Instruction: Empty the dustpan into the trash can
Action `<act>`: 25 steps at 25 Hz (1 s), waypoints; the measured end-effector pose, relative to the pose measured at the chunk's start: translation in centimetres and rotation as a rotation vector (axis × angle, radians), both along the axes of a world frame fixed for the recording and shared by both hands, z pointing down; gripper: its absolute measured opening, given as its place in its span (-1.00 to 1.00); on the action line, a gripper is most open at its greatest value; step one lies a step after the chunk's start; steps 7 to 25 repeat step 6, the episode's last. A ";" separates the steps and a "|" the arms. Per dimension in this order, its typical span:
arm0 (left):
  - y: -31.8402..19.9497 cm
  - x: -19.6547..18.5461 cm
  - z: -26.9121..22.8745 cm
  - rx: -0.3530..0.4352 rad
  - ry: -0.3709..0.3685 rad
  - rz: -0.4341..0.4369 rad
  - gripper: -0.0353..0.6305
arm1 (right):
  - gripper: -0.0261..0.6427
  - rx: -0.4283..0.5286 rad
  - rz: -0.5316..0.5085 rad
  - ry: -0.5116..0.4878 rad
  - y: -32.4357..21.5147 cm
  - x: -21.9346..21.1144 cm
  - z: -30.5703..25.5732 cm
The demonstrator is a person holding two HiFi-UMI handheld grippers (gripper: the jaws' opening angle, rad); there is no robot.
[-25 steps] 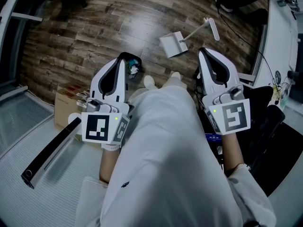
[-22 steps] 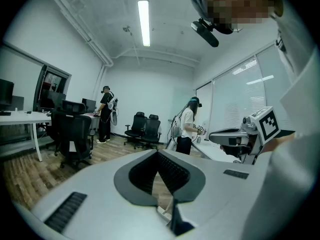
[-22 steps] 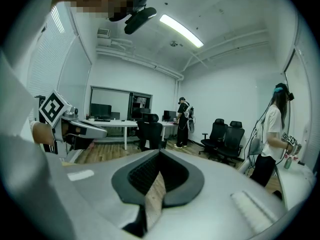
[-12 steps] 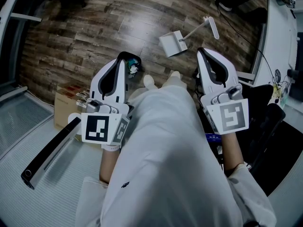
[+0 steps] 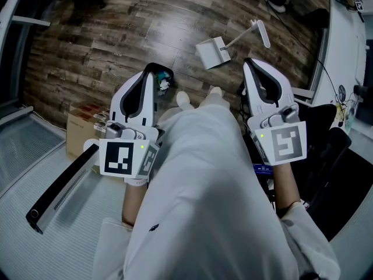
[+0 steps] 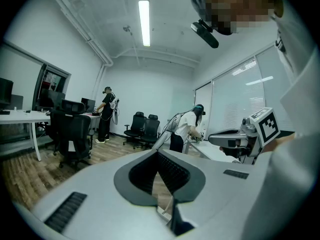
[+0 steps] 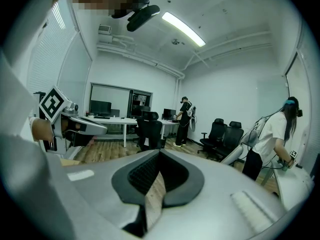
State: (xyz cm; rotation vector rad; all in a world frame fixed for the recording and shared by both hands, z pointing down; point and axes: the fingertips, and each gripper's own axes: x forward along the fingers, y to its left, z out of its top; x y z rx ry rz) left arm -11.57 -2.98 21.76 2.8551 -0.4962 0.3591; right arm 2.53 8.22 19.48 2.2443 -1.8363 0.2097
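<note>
A white dustpan (image 5: pixel 213 53) lies on the wood floor ahead of me, its long handle (image 5: pixel 243 35) running up and to the right. A small black trash can (image 5: pixel 164 79) with scraps in it stands on the floor, partly hidden behind the tip of my left gripper (image 5: pixel 150 70). My right gripper (image 5: pixel 249 62) is held to the right of the dustpan, well above the floor. Both grippers point nearly level into the room, shut and holding nothing. In the left gripper view the left gripper (image 6: pixel 158 153) shows its jaws closed together. The right gripper (image 7: pixel 160 151) looks the same in its own view.
A cardboard box (image 5: pixel 81 130) and a long black bar (image 5: pixel 61 185) lie at my left. A white desk (image 5: pixel 349 51) and a black chair (image 5: pixel 335 156) stand at my right. Office chairs (image 6: pixel 72 134) and two people (image 6: pixel 106 115) (image 6: pixel 184 130) are farther off in the room.
</note>
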 end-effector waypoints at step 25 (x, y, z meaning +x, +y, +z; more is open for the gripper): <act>0.0 0.4 0.0 0.001 0.000 -0.003 -0.88 | -0.89 0.003 -0.001 0.000 -0.1 0.4 0.1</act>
